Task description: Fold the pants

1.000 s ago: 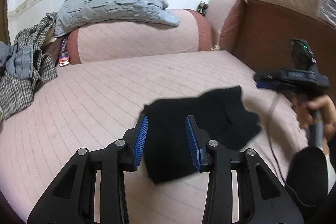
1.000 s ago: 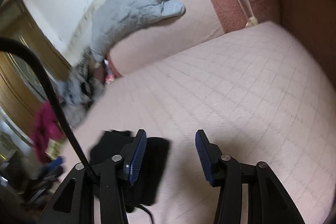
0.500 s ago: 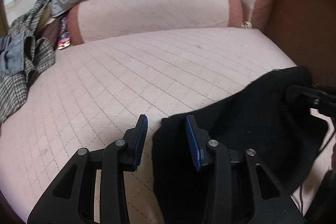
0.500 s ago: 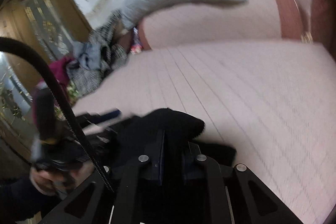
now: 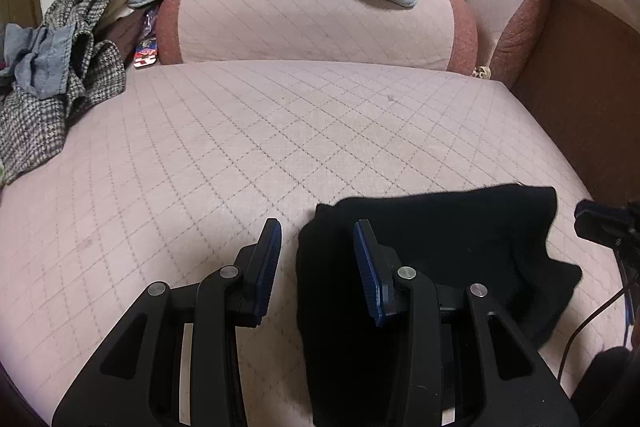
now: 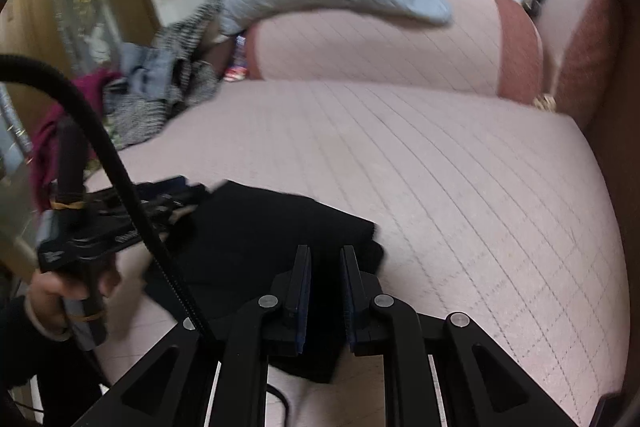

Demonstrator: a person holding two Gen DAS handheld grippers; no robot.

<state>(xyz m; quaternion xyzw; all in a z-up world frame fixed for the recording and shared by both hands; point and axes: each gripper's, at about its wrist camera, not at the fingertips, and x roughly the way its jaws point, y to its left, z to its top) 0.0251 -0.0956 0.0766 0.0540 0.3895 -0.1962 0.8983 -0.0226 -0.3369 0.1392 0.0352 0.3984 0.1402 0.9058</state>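
Black pants (image 5: 440, 247): on the pink couch seat (image 5: 280, 131), long axis across. My right gripper (image 6: 325, 259), nearly closed, pinches their right end. My left gripper (image 5: 316, 255), part-open and empty, straddles their left edge.

right gripper (image 6: 325, 263) | jaws just closed on pants (image 6: 256, 227) | pants shifted

No legible text anywhere; white print on left gripper (image 6: 176, 195) body too blurred to read.
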